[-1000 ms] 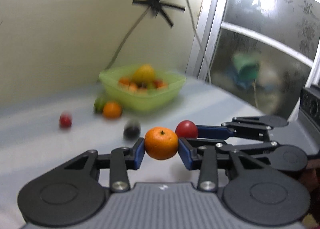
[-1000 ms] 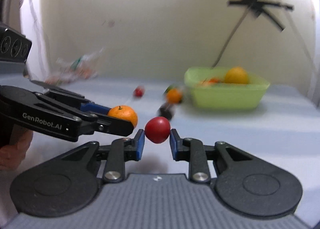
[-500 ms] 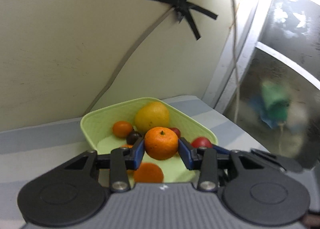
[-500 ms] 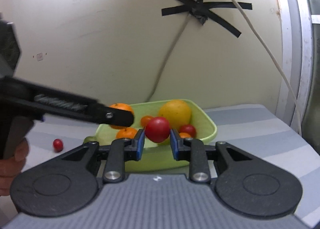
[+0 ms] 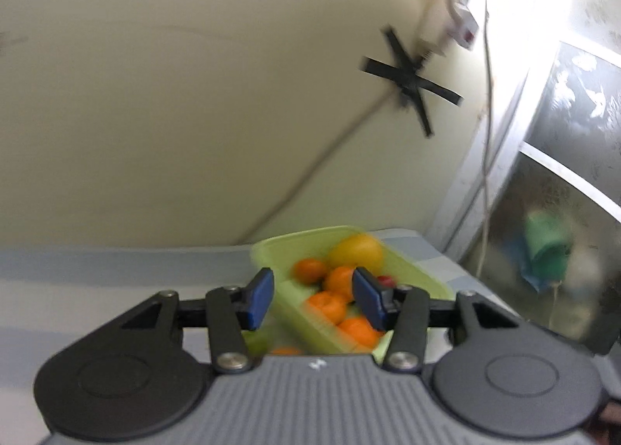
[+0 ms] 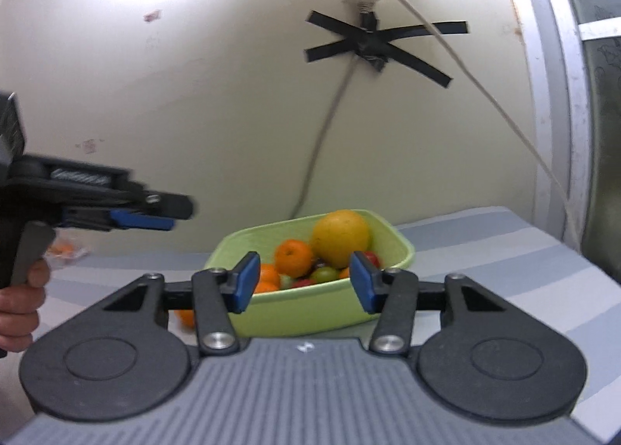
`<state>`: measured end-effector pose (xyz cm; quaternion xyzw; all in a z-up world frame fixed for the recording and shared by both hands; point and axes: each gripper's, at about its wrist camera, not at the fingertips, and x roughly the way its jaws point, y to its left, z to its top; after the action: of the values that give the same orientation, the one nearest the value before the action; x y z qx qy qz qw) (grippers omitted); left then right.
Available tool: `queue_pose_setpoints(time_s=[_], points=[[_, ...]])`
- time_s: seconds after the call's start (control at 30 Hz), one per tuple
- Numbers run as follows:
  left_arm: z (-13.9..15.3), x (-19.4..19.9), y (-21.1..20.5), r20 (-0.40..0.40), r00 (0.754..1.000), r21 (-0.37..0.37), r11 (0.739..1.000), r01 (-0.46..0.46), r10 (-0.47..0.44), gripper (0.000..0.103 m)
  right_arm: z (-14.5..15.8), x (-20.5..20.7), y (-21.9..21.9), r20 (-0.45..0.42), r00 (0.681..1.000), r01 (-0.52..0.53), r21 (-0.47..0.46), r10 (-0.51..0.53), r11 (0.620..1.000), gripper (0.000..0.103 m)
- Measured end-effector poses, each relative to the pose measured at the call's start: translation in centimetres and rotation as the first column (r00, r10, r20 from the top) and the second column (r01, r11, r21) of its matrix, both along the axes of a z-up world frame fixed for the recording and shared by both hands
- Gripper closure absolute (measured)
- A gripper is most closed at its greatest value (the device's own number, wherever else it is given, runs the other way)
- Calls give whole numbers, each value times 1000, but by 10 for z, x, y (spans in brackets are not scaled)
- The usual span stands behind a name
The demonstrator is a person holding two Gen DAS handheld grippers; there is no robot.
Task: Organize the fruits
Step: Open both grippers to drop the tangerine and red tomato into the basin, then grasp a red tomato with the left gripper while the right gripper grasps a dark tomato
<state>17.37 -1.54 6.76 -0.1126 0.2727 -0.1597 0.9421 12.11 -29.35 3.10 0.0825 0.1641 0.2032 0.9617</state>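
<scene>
A light green bowl (image 6: 310, 309) holds a big yellow-orange fruit (image 6: 340, 237), several tangerines (image 6: 293, 258), small red tomatoes and a green one. It also shows, blurred, in the left wrist view (image 5: 419, 274). My left gripper (image 5: 312, 299) is open and empty, above the bowl's near side; it also shows in the right wrist view (image 6: 143, 218), raised left of the bowl. My right gripper (image 6: 300, 282) is open and empty, just in front of the bowl.
An orange fruit (image 6: 187, 317) lies on the striped table beside the bowl's left side. A green fruit (image 5: 258, 342) and an orange one (image 5: 285, 350) lie near the bowl. A cable and black tape cross (image 6: 372, 43) hang on the wall behind. A window frame stands right.
Both grippers opened: the tangerine left my left gripper and the red tomato left my right gripper, over the bowl. The left gripper has lifted and tilted up.
</scene>
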Motion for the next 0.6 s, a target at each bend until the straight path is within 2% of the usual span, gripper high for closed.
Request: queue_pose_setpoints(time_s=[0.03,0.13,0.3,0.37,0.47,0.6], points=[[-3,-11,11,-3,1000,5,1000,-22,22,57,0,-3,3,-7,1000,-29,8,29,1000,56],[-16,-41,43,-32,995,32,995,-97,98,57,-2,-12,19,-32,994,-106,-9,106,994,57],[-40,-71,71,-71,984,62,985,-158,162,57,-10,-27,55,-88,969,-239,-87,231,967,57],[-46,-69,75,-90,982,64,985,-161,167,57,-12,-32,67,-117,958,-272,-106,260,956,57],[-47,-53,72,-88,985,83,986,-142,150,52,-15,-36,72,-153,952,-281,-76,267,957,57],[-50,-23,53,-83,990,119,987,-107,118,50,-17,-28,74,-204,955,-235,-69,217,970,57]])
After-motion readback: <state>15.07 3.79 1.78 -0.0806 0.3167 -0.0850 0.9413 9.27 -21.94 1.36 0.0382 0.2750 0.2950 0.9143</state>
